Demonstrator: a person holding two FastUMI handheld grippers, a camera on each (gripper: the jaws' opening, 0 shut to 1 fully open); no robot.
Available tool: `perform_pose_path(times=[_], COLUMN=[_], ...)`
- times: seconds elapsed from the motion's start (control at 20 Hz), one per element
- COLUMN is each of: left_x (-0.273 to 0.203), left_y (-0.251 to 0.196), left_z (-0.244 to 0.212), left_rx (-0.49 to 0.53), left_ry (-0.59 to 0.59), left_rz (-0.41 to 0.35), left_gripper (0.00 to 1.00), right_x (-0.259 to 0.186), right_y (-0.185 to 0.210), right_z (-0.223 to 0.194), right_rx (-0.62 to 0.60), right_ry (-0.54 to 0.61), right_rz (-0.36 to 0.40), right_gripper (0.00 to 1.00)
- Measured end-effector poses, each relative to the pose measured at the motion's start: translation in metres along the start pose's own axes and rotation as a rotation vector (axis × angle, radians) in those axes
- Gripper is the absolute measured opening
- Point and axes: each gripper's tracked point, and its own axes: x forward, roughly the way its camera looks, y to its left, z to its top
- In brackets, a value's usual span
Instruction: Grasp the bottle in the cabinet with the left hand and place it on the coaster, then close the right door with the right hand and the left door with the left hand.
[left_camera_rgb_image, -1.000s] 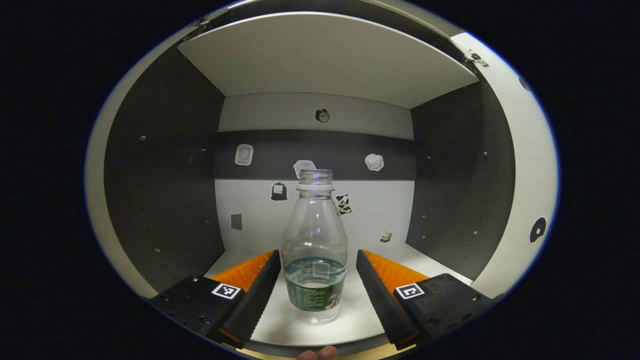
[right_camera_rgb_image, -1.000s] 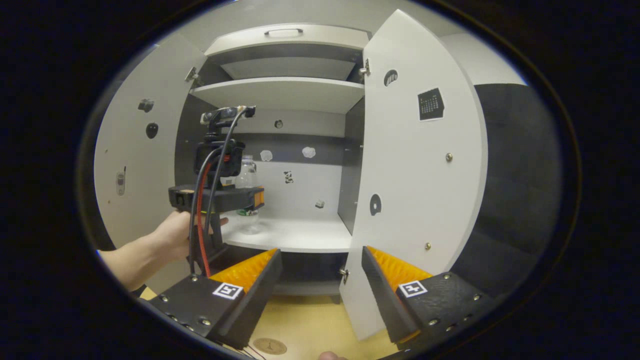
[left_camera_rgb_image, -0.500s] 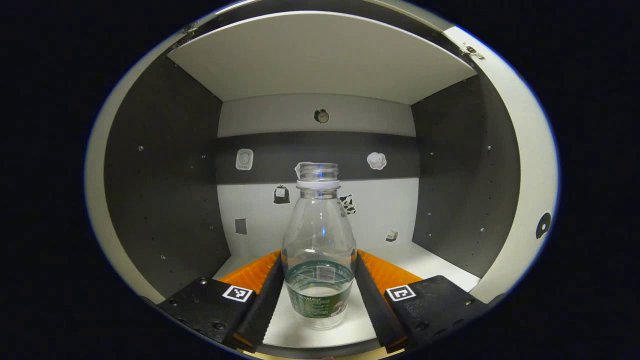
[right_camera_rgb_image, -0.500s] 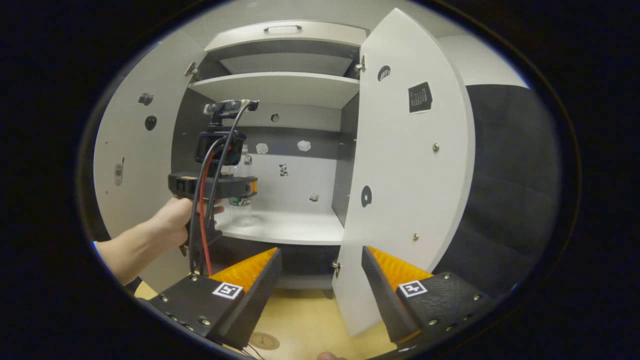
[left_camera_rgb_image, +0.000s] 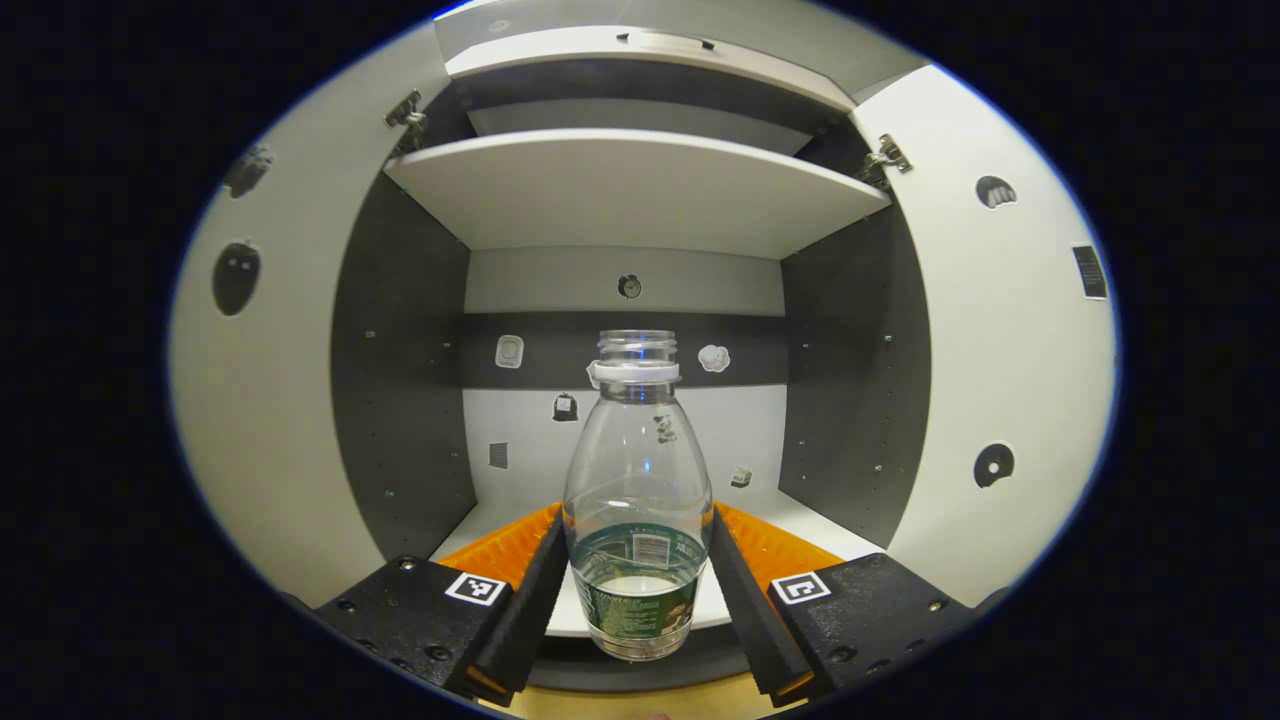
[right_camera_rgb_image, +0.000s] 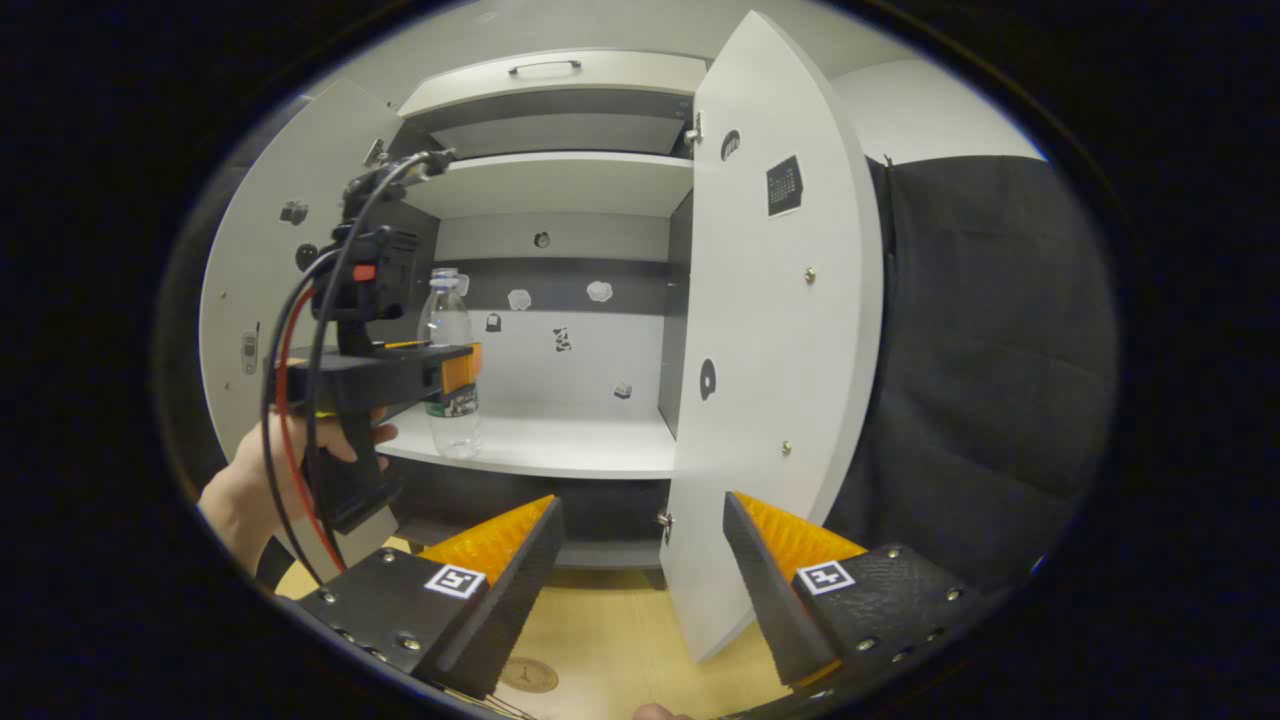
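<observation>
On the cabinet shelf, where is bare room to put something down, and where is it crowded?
The shelf is bare from the bottle across to the right door. Its left front corner is crowded: the left tool is shut on the bottle there. Above the shelf, a hand can pass freely.

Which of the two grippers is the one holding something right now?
The left gripper: both fingers press the bottle. The right gripper hangs open before the right door.

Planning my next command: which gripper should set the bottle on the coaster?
Left. The left gripper is already shut on the bottle, at the shelf's front edge. The right gripper hangs open and empty above the coaster.
</observation>
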Motion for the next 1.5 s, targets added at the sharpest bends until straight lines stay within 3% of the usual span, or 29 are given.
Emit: perform_pose_path(times=[0.3, 1.05, 1.3, 1.5], left_x=[-0.07, -0.161, -0.177, -0.175], left_y=[-0.021, -0.069, -0.081, -0.085], left_z=[-0.059, -0.307, -0.351, -0.349], left_rx=[-0.018, -0.04, -0.044, -0.029], left_ry=[0.053, 0.375, 0.436, 0.395], left_rz=[0.008, -0.027, -0.031, -0.039], left_gripper=[0.82, 0.83, 0.83, 0.83], right_x=[-0.017, -0.027, -0.025, -0.024], right_y=[-0.01, -0.031, -0.036, -0.039], right_z=[-0.021, -0.099, -0.12, -0.128], right_rx=[0.01, -0.006, 0.02, -0.009], right_ry=[0.042, 0.208, 0.243, 0.264], right_rz=[0.023, 0.033, 0.036, 0.041], right_gripper=[0.98, 0.98, 0.98, 0.98])
